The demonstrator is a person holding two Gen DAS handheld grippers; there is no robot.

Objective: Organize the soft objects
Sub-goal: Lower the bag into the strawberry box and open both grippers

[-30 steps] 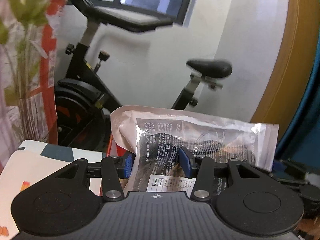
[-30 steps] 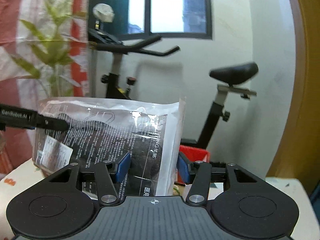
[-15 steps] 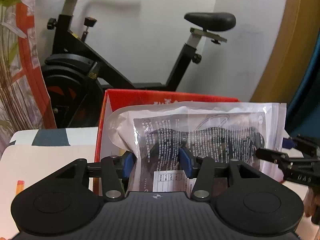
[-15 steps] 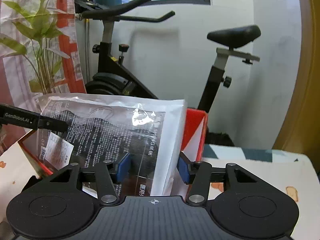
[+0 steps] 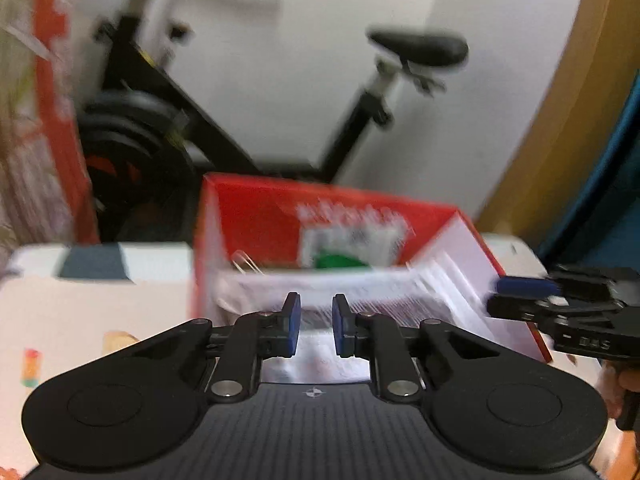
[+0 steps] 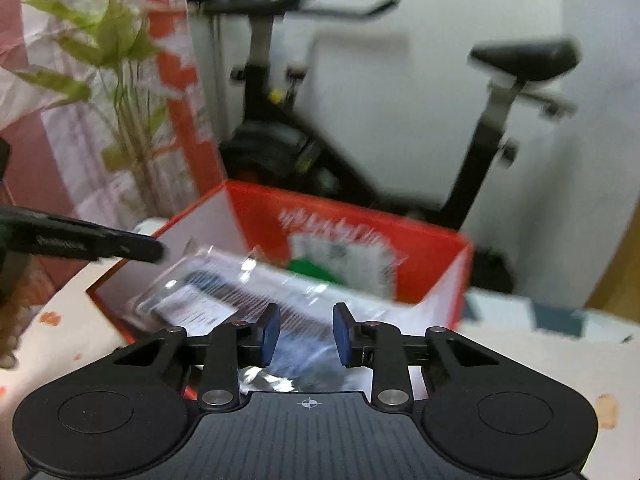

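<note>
Left wrist view: my left tool (image 5: 312, 325), blue pads (image 5: 293, 324) apart with a gap between them and nothing clamped, poised at the near edge of the red box (image 5: 256, 216); the plastic packet (image 5: 352, 292) lies flat inside the box, its printed face blurred by motion; my right tool (image 5: 520, 296) enters from the right edge, over the box's right wall, its state not readable from this side.

Right wrist view: my right tool (image 6: 306, 334), pads apart and gripping nothing, held over the near side of the red box (image 6: 466, 264); the plastic packet (image 6: 224, 292) rests within the box, tilted against the left wall with its white label toward me; dark contents show through the clear film between my pads, but I cannot tell whether the pads touch the film; my left tool (image 6: 132, 246) reaches in from the left, its tip at the upper left corner of the packet.

Setting: the box stands on a pale patterned worktop (image 6: 520, 360); behind it an exercise bike (image 6: 500, 80) against a white wall; a green plant (image 6: 112, 40) at the left in the right wrist view; both views are smeared with motion blur.
</note>
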